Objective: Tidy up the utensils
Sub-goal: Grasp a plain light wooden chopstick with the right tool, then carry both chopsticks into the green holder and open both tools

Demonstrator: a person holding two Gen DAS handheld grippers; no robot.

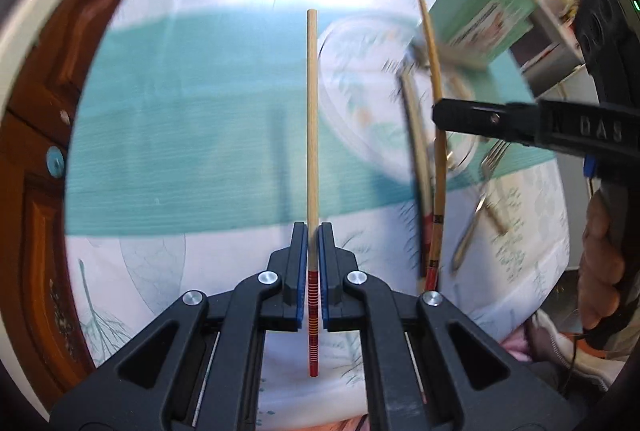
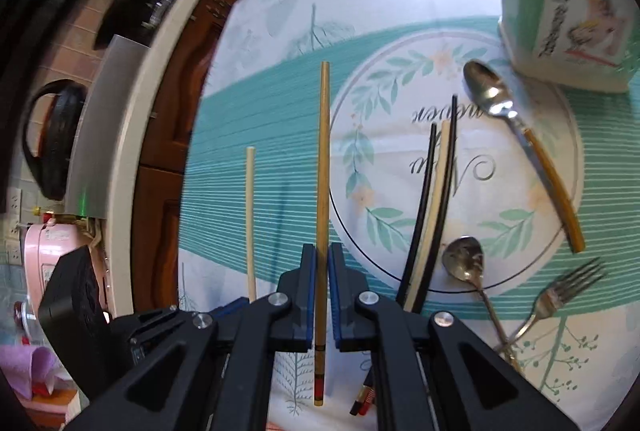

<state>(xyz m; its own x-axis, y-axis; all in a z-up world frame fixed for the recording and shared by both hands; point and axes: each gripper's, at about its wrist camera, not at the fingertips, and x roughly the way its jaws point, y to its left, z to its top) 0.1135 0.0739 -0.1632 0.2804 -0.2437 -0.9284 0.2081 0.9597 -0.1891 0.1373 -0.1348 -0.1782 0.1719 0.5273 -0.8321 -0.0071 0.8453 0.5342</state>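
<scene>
Both tongs (image 1: 313, 231) (image 2: 322, 251), each clamping a chopstick (image 1: 312, 135) (image 2: 323, 167)

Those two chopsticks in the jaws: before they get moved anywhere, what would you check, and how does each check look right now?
1. Left gripper shut on light chopstick: ok.
2. Right gripper shut on darker chopstick: ok.
3. Each stick lies straight between its jaws: ok.
4. The two held sticks are apart: ok.
5. Do they match as a pair? Shades differ: not ok.
6. Black chopsticks, spoon, fork on the tablecloth, clear of the held sticks: ok.
</scene>
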